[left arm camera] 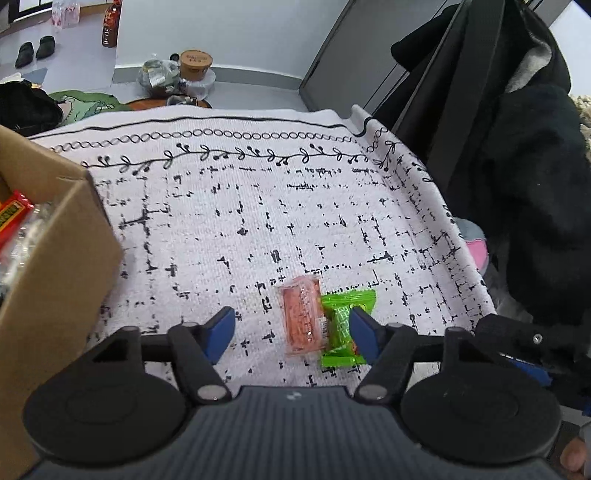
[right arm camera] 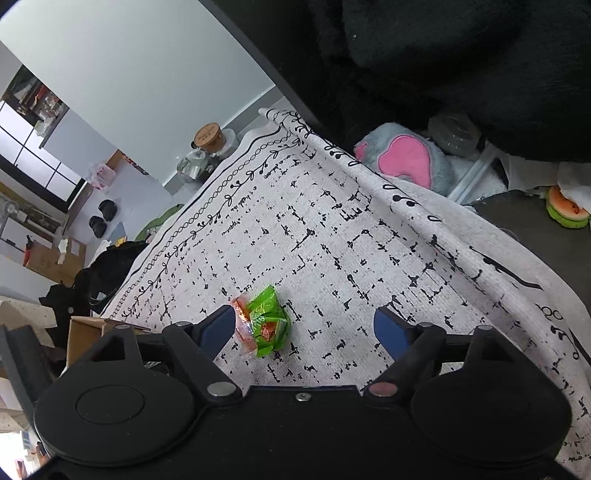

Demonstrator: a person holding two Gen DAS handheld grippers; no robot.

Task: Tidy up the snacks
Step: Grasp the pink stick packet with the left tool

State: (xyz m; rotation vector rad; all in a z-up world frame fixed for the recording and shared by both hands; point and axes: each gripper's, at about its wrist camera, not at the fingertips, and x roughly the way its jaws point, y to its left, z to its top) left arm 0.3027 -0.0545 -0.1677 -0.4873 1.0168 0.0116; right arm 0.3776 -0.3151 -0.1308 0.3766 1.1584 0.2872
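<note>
An orange-pink snack packet (left arm camera: 303,315) and a green snack packet (left arm camera: 341,325) lie side by side, touching, on the white patterned cloth (left arm camera: 240,221). My left gripper (left arm camera: 291,334) is open, low over the cloth, with the two packets between its blue fingers, nearer the right one. In the right wrist view the green packet (right arm camera: 267,321) lies in front of the orange packet (right arm camera: 242,317), just right of the left finger. My right gripper (right arm camera: 306,330) is open and empty. A cardboard box (left arm camera: 48,258) holding red-wrapped snacks (left arm camera: 11,218) stands at the left.
A black coat (left arm camera: 517,184) hangs past the cloth's right edge. A grey and pink plush toy (right arm camera: 402,158) and a watermelon-slice toy (right arm camera: 567,210) lie beyond the right edge. A paper cup (left arm camera: 195,64), bags and a bottle (left arm camera: 110,26) stand on the floor behind.
</note>
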